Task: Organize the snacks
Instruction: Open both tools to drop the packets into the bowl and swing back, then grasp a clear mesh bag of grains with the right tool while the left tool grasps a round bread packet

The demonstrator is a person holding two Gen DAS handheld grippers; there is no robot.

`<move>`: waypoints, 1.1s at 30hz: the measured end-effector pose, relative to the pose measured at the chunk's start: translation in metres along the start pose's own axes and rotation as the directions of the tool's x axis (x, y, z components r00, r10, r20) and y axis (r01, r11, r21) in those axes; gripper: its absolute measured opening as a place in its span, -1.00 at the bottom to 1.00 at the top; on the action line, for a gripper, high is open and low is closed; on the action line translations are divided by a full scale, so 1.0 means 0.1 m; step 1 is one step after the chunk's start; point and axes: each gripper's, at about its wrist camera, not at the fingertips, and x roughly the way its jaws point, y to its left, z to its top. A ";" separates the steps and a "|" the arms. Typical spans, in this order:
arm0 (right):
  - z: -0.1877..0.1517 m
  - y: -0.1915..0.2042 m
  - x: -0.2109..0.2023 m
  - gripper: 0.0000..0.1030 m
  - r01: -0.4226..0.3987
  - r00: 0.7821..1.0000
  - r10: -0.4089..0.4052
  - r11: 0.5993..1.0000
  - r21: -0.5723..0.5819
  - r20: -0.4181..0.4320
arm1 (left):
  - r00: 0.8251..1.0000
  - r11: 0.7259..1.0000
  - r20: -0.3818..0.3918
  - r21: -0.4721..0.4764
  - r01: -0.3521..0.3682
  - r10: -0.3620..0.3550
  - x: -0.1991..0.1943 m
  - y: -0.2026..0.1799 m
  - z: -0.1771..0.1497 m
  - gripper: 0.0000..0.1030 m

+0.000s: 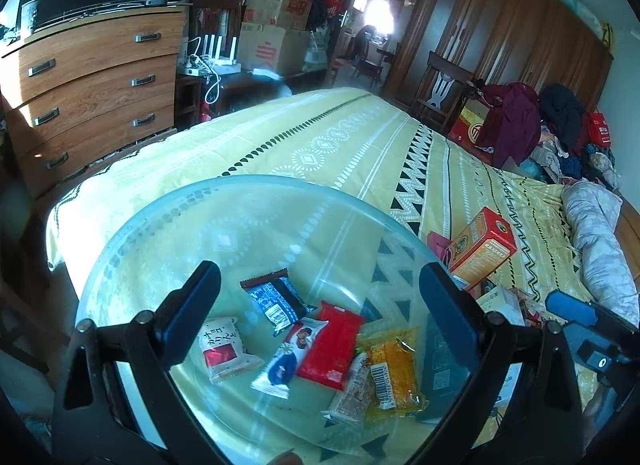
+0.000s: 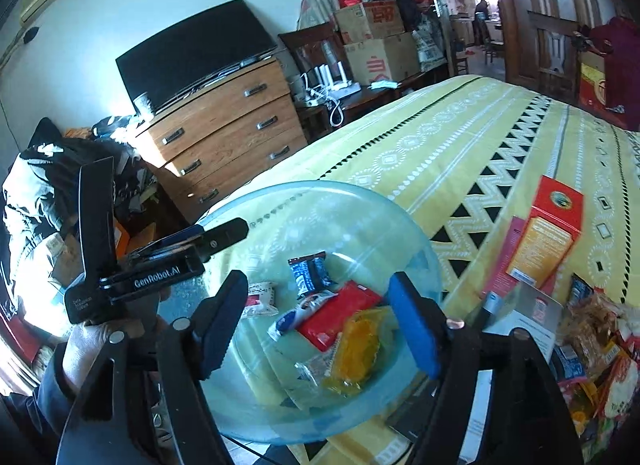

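A clear glass bowl sits at the near corner of the bed, on the yellow patterned bedsheet. Inside it lie several snack packets: a white one with a red square at the left, a dark blue one behind, a white and blue one in the middle, a red packet beside it, and a yellow-orange packet at the right, which partly covers a pale snack bar.

The left gripper hangs over the bowl with its jaws spread wide, and nothing is between them. The right gripper is also above the bowl, jaws apart and released, and no packet touches its pads. In the right wrist view a hand holds the left gripper's handle at the bowl's left side.

To the right of the bowl an orange and red box lies on the sheet, and near it a heap of more snacks. Behind the bed stands a wooden chest of drawers with a dark screen on top.
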 end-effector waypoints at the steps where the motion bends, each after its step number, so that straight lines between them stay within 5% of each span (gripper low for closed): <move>1: -0.03 -0.01 -0.06 0.51 0.005 1.000 -0.005 1.000 0.001 0.008 | 1.000 1.000 0.003 0.002 0.004 -0.004 -0.02 -0.03 0.00 0.94; 8: -0.55 -0.30 -0.46 0.54 0.108 0.994 -0.109 0.994 0.019 0.022 | 0.996 0.996 -0.007 0.021 0.085 -0.084 -0.13 -0.31 -0.07 1.00; 16: -1.59 -1.02 -1.03 0.54 0.288 0.958 -0.284 0.945 0.151 -0.051 | 0.978 0.968 -0.001 0.143 0.206 -0.208 -0.20 -1.01 -0.29 1.00; 20: -2.18 -1.58 -1.42 0.36 0.359 0.933 -0.346 0.884 0.299 -0.098 | 0.954 0.925 -0.075 0.235 0.299 -0.289 -0.10 -1.58 -0.48 1.00; 24: -2.61 -2.26 -1.91 0.32 0.407 0.906 -0.408 0.773 0.487 -0.110 | 0.928 0.869 -0.142 0.325 0.372 -0.344 -0.07 -2.08 -0.66 1.00; 28: -2.76 -2.88 -2.31 0.31 0.450 0.871 -0.477 0.676 0.584 -0.118 | 0.899 0.826 -0.207 0.356 0.437 -0.386 -0.01 -2.43 -0.85 1.00; 33: -2.74 -3.58 -2.35 0.40 0.533 0.831 -0.512 0.622 0.573 -0.218 | 0.884 0.803 -0.288 0.381 0.459 -0.368 0.16 -2.73 -1.07 1.00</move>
